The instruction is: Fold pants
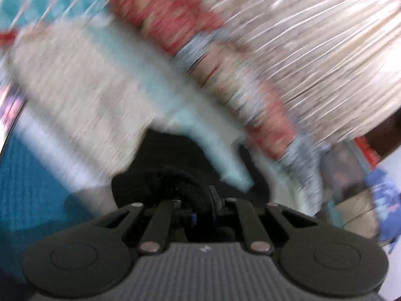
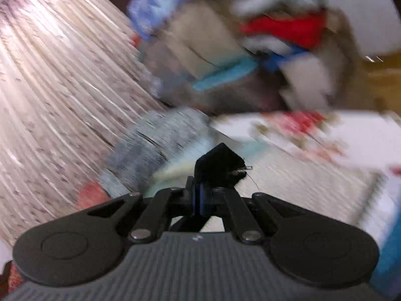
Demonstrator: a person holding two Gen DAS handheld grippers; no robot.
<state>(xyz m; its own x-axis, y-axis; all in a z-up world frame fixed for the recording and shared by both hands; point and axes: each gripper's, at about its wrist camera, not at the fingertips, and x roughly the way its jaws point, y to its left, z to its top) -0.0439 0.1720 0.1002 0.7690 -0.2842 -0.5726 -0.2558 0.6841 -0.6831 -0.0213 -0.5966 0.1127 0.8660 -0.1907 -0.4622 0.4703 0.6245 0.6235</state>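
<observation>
The pants are black cloth. In the left wrist view a bunched fold of the black pants sits between the fingers of my left gripper, which is shut on it. In the right wrist view a corner of the black pants sticks up from my right gripper, which is shut on it. Both views are heavily motion-blurred. The rest of the pants is hidden.
A patterned bedspread in cream, teal and red lies below. A large cream ribbed surface fills one side of each view. A blurred pile of boxes and clothes stands beyond. A blue-gloved hand shows at right.
</observation>
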